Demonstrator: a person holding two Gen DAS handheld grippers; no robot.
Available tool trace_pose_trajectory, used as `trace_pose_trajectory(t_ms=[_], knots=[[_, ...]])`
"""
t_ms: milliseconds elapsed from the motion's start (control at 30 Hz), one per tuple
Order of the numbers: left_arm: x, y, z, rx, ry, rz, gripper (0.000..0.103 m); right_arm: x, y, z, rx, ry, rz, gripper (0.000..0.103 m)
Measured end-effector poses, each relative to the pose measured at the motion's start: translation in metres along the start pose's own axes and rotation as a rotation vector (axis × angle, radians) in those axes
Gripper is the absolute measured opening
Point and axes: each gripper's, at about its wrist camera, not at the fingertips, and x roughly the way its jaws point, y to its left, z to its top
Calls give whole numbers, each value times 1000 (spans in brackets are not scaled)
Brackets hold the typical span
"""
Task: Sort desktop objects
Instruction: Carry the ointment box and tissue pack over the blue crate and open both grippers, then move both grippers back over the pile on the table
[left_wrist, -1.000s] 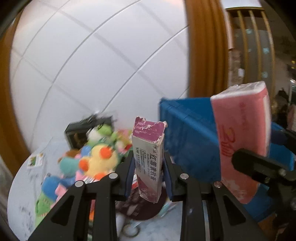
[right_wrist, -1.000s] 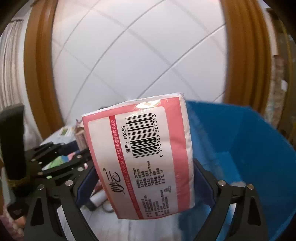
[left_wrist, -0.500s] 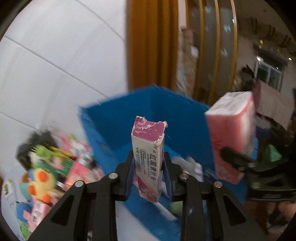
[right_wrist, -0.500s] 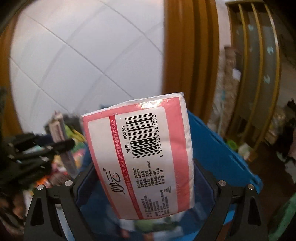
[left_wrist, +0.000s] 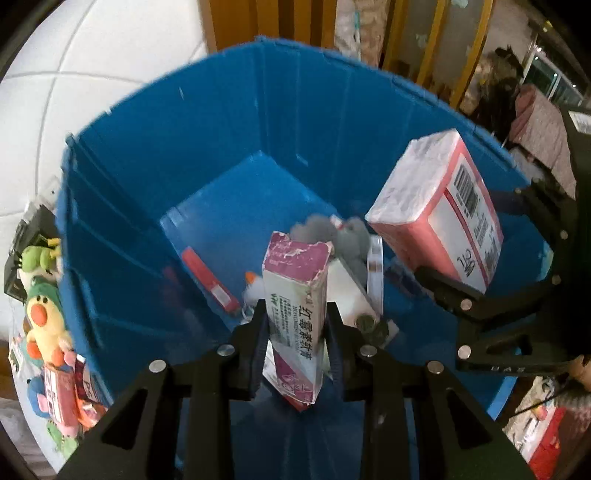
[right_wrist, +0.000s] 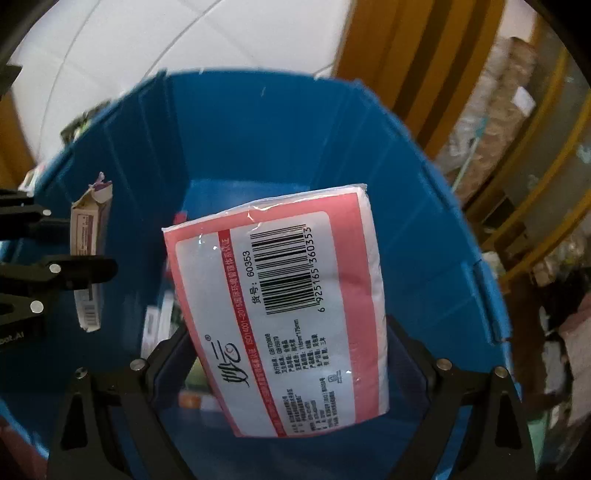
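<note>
Left wrist view: left gripper (left_wrist: 295, 325) clamped narrow on purple-and-white cardboard tube box (left_wrist: 295, 295), upright over blue plastic bin (left_wrist: 295, 122); plush toys (left_wrist: 44, 317) left of it.
Right wrist view: right gripper (right_wrist: 288, 369) spread wide, gripping pink plastic-wrapped tissue pack (right_wrist: 284, 302) above bin (right_wrist: 280, 129).

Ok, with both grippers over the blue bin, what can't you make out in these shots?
- Blue bin contents, left wrist view: blurred, partly behind the purple carton.
- Bin floor, right wrist view: mostly hidden by the pink tissue pack.
- Plush toys, left wrist view: cut off by the bin wall and the frame edge.
</note>
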Motion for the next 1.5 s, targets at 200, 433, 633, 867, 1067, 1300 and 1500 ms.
trace_pose_trajectory(t_ms=[200, 433, 633, 867, 1067, 1300, 1500], knots=[[1, -5, 0, 15, 21, 26, 31, 20, -10, -16, -47, 59, 0, 94], [5, -8, 2, 21, 36, 70, 40, 21, -20, -17, -25, 62, 20, 95], [-4, -8, 1, 28, 7, 91, 56, 10, -22, -11, -27, 27, 18, 103], [-26, -1, -5, 5, -71, 105, 56, 4, -21, -11, -8, 12, 39, 103], [-68, 23, -25, -89, -244, 99, 56, -26, -14, -10, 28, -89, 99, 103], [-96, 77, -76, -259, -397, 149, 56, -68, 31, -3, 42, -250, 204, 103], [-100, 134, -131, -380, -417, 313, 57, -81, 86, 15, 5, -307, 301, 103]])
